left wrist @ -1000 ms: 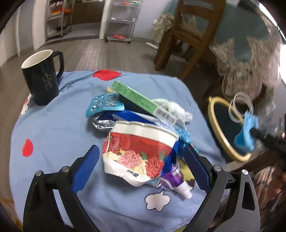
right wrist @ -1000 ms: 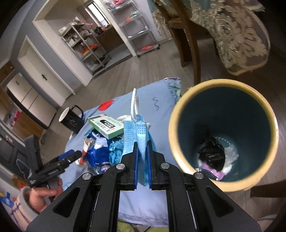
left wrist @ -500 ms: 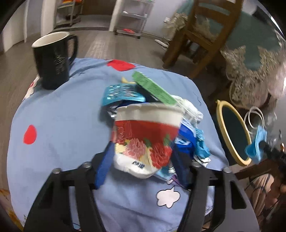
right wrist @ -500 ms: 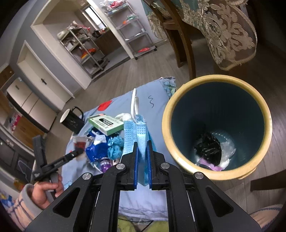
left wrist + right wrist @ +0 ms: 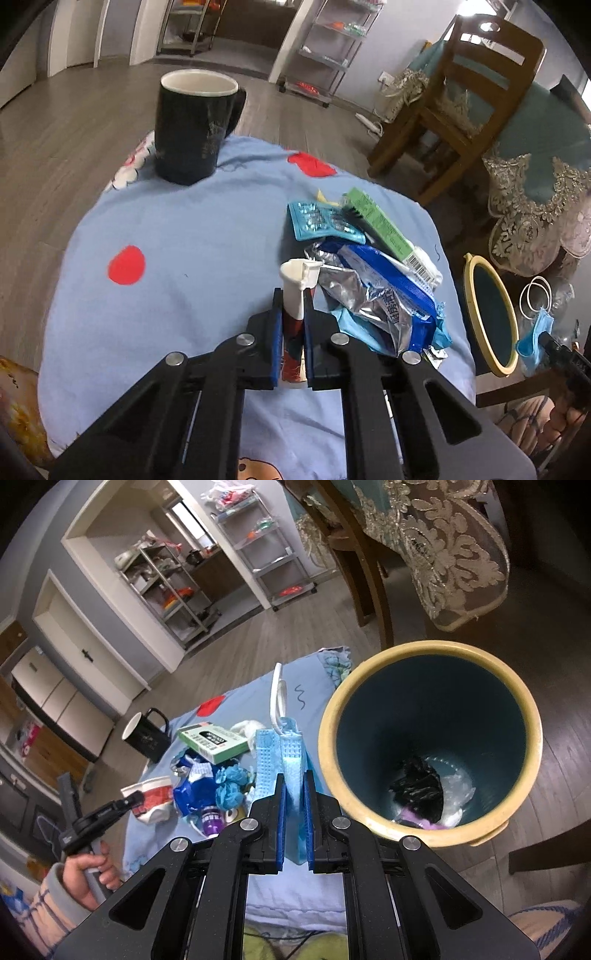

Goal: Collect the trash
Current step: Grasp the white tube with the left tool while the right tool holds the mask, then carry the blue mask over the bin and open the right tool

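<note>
My left gripper [image 5: 293,295] is shut on a crushed flowered paper cup [image 5: 295,291], squeezed flat between the jaws above the blue cloth; the cup also shows in the right wrist view [image 5: 153,799]. My right gripper [image 5: 294,779] is shut on a blue face mask [image 5: 286,753], held just left of the yellow-rimmed bin [image 5: 430,834]. The bin [image 5: 476,266] holds a black bag [image 5: 419,788] and clear plastic. A trash pile lies on the cloth: blue foil wrapper [image 5: 384,291], green box [image 5: 384,225], blister pack [image 5: 321,221].
A black mug [image 5: 192,129] stands at the far left of the blue-covered table [image 5: 166,258]. A wooden chair [image 5: 458,103] and a lace-covered table [image 5: 535,184] stand behind the bin. Metal shelves stand at the back.
My left gripper closed on the paper cup, crushed it flat and lifted it off the pile. My right gripper held the mask and drifted slightly beside the bin.
</note>
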`<state>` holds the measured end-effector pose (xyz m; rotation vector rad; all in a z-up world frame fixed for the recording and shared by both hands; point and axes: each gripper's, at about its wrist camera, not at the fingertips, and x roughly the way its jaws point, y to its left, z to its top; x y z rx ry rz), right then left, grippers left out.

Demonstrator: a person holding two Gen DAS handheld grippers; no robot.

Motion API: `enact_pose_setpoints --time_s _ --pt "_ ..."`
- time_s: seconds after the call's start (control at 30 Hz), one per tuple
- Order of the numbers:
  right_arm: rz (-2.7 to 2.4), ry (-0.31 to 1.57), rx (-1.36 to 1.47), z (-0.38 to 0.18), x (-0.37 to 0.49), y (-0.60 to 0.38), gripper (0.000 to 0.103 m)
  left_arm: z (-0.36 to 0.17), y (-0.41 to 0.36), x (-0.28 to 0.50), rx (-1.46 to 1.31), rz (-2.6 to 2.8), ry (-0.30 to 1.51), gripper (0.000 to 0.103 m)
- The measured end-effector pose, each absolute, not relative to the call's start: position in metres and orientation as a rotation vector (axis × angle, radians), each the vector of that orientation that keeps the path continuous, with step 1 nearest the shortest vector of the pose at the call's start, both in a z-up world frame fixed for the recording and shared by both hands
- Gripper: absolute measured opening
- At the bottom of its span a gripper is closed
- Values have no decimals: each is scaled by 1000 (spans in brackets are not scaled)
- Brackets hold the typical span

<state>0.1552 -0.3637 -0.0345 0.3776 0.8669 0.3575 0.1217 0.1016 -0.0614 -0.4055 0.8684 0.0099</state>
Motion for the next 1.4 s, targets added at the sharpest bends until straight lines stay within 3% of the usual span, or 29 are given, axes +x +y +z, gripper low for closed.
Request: enact_pose_setpoints --time_s 0.33,1.23,1.33,1.4 --pt "325 840 379 -25 149 -387 10 -14 80 101 -345 -51 704 8" --pt "145 907 400 -59 188 -419 10 15 -85 144 -286 -372 741 8" --pt "103 935 401 -68 193 -423 22 12 -109 155 -268 -399 756 8" --pt "89 938 428 -71 195 -429 37 9 -123 163 -263 -413 769 8"
